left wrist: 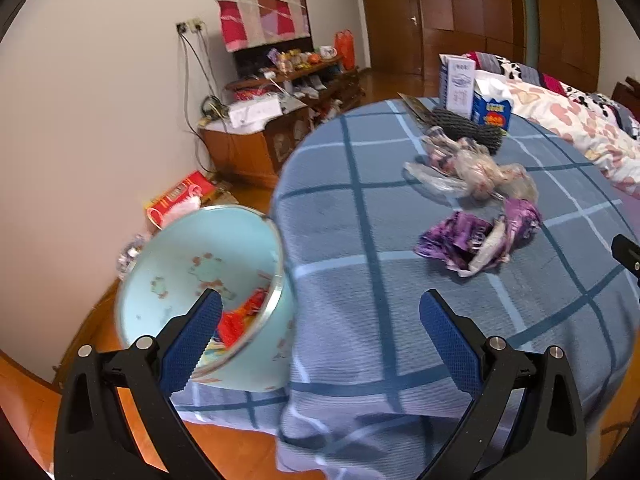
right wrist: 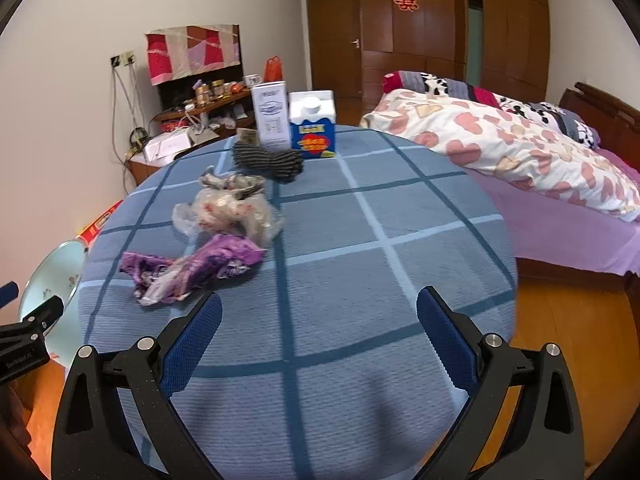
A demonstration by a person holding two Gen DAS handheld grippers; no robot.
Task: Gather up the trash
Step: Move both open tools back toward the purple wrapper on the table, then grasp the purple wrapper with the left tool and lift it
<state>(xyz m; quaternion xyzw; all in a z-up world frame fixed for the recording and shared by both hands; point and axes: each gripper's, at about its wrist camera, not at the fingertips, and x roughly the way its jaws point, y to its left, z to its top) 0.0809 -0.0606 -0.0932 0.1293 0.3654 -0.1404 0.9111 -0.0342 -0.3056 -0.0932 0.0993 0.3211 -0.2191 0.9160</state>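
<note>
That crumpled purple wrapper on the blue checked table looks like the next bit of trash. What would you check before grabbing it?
1. Left gripper open and empty: ok.
2. Right gripper open and empty: ok.
3. Crumpled purple wrapper unobstructed on the blue checked tablecloth: ok.
4. Wrapper apart from the clear plastic bag: cannot tell, edges look close.
5. Pale blue bin beside the table, mouth open: ok.
6. Room left in the bin: ok, only some red scraps.

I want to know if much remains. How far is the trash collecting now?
Done: some red and orange trash already lies in the pale blue bin. In hand: nothing; both the left hand-held gripper and the right hand-held gripper are open and empty. Left: the purple wrapper and the crumpled clear plastic bag on the checked tablecloth.
</note>
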